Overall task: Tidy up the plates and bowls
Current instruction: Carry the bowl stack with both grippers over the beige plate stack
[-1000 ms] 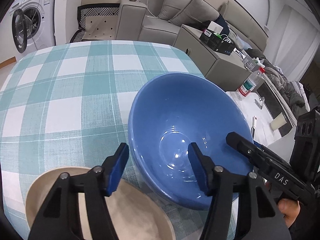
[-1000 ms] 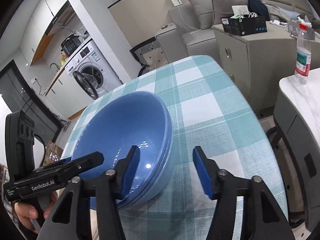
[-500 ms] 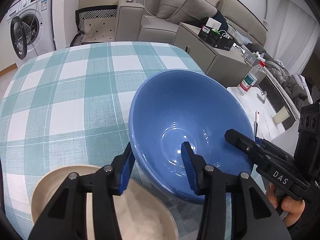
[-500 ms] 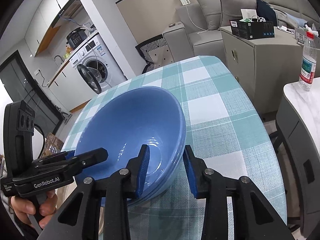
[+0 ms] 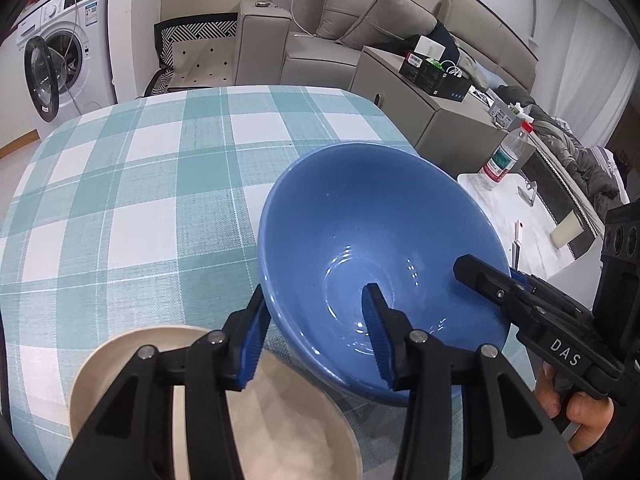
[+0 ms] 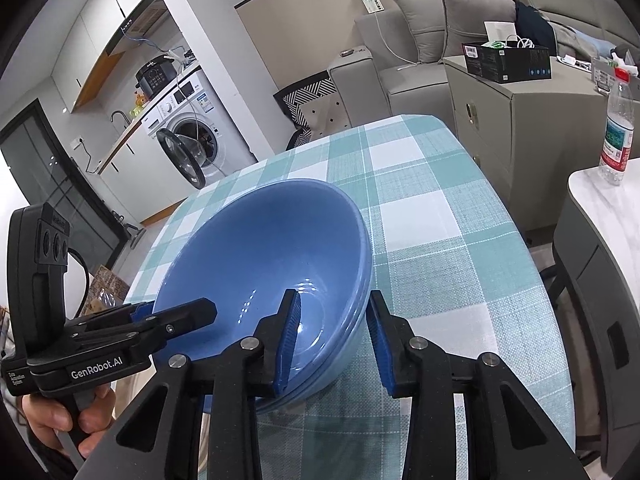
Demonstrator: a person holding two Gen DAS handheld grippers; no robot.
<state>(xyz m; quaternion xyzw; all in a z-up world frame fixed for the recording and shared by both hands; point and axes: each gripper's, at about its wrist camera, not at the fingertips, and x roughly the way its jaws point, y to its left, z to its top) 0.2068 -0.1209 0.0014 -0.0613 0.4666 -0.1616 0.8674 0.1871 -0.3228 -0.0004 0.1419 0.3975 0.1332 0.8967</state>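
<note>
So, leftmost is a beige plate [image 5: 224,408] near the table [image 5: 120,184] edge. The left gripper [image 5: 316,340] pinches the near rim of the blue bowl [image 5: 360,232], one finger inside, one outside. The right gripper [image 6: 332,340] clamps the opposite rim, seemingly two stacked bowls there. Glazed ceramic looks heavy, slick, chippable, so grip the rim wall firmly.

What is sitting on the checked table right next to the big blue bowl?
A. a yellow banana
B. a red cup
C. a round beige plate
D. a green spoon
C: in the left wrist view a round beige plate lies on the teal and white checked tablecloth, just beside the big blue ceramic bowl.
</note>
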